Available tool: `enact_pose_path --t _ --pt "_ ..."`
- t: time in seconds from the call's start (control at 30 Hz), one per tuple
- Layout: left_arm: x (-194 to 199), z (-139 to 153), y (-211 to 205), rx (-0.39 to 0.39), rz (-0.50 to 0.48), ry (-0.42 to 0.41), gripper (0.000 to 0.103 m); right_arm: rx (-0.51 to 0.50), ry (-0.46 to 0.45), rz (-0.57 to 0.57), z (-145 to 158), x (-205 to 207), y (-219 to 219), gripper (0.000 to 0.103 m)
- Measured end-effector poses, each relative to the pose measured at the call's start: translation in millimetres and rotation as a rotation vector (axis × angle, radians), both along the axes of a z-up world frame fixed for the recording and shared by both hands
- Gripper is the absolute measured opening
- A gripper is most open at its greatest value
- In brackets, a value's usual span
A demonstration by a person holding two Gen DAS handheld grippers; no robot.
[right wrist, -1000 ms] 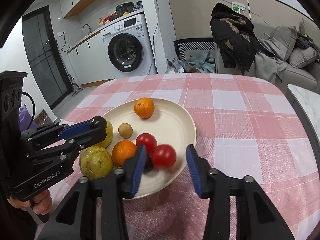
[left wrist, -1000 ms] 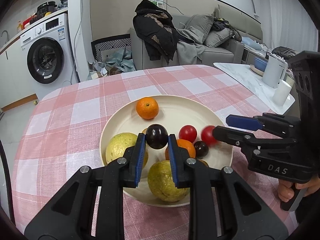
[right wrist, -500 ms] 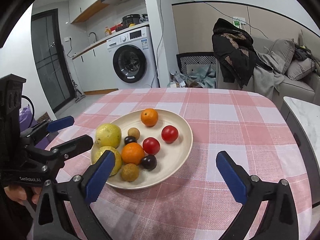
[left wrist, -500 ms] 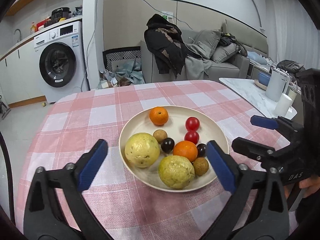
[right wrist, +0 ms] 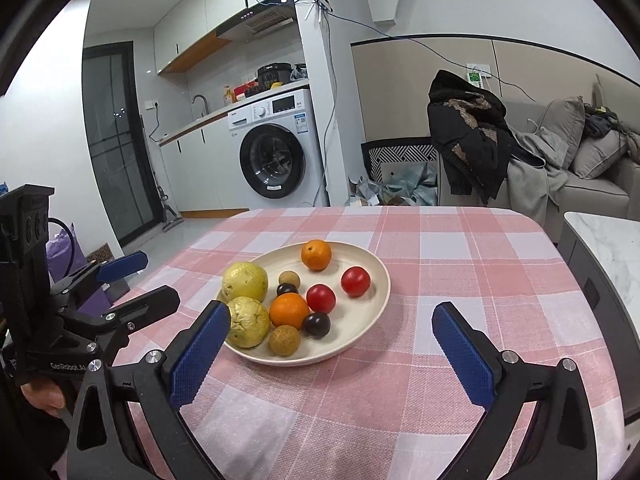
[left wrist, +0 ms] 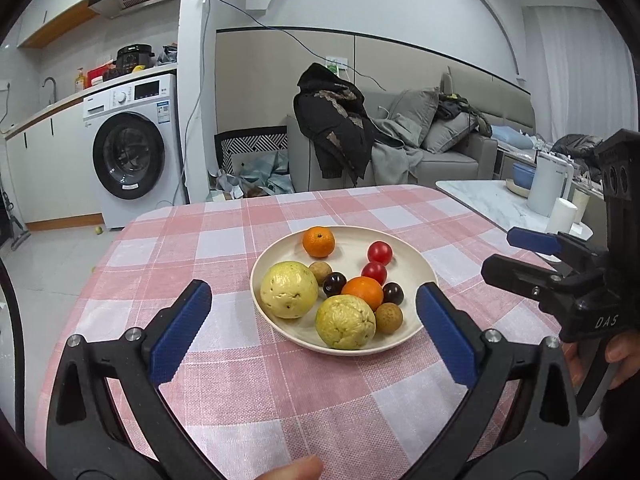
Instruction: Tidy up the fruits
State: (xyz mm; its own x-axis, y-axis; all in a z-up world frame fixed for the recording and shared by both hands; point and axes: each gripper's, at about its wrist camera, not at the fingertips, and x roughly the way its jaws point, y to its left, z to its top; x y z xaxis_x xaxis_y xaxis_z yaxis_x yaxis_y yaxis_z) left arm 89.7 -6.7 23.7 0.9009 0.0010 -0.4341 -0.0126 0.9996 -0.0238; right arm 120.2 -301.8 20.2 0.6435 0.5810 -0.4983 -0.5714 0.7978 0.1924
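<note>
Since a second ago both grippers have let go and drawn back from the round cream plate [left wrist: 426,268]: the dark plum the left one held and the red tomato between the right one's fingers now lie on the plate, and the view takes in the whole table.

All the fruit sits on that plate, near the middle of the pink-and-white checked tablecloth [left wrist: 224,240]. Two knobbly yellow-green guavas [left wrist: 289,289] lie on its near left, touching or nearly so. Beside them are a large orange [left wrist: 362,290], two dark plums [left wrist: 334,283], two small brown longans [left wrist: 388,318], two red cherry tomatoes [left wrist: 379,251], and a smaller mandarin [left wrist: 318,241] alone at the far rim.

The left gripper [left wrist: 316,336] hangs well short of the plate with its blue-padded jaws spread wide and nothing between them. The right gripper [right wrist: 334,350] does the same, jaws wide apart, empty.

I judge the sorting close to done, perhaps finished, as no fruit lies off the plate. If anything remains, the next move would call for closing in on one small round piece without nudging its neighbours.

The plate's near rim is partly hidden behind the guavas in the left view. The hands holding the tools are mostly cut off.
</note>
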Motion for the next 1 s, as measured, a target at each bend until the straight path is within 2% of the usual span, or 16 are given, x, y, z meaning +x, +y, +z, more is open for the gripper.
enact_pose_path --t 0.3,1.0 --pt "-7 -7 11 -0.046 0.041 -0.023 0.102 -0.012 -0.038 0.002 -3 -10 2 0.103" --pt "-14 -5 -3 0.011 0.001 -0.072 0.102 -0.011 -0.088 0.008 1 -18 1 0.103"
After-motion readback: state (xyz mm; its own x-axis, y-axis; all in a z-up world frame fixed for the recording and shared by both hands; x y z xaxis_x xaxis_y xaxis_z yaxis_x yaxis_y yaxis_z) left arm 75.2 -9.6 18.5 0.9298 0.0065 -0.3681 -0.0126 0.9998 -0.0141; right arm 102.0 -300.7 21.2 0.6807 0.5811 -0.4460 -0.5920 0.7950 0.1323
